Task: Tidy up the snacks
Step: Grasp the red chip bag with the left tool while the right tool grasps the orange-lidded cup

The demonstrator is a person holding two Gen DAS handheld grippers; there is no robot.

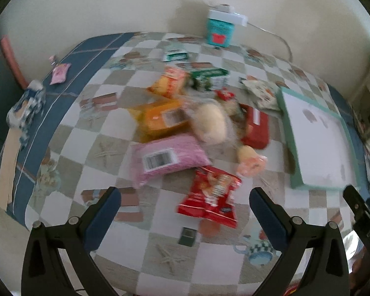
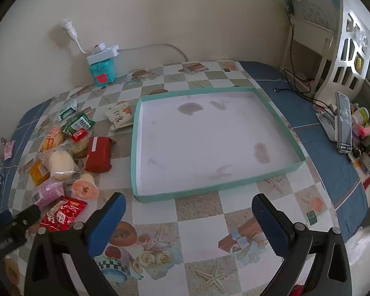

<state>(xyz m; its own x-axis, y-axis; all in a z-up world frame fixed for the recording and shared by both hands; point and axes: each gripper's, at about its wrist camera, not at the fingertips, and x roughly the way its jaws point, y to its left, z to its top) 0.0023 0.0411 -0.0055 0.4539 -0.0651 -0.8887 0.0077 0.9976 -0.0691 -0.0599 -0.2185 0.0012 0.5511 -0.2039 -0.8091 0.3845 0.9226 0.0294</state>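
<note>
My left gripper [image 1: 185, 212] gapes wide, empty, above the red snack packet [image 1: 211, 201] at the near edge of the snack pile [image 2: 61, 153]. My right gripper [image 2: 188, 213] also spread wide, holding nothing, near the teal tray [image 2: 135, 148]. Pile lies left of tray on checkered tablecloth [image 2: 199, 224].

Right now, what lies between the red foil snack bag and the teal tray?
In the right wrist view, only a round peach-coloured snack and bare checked tablecloth separate the red foil snack bag from the teal tray.
</note>
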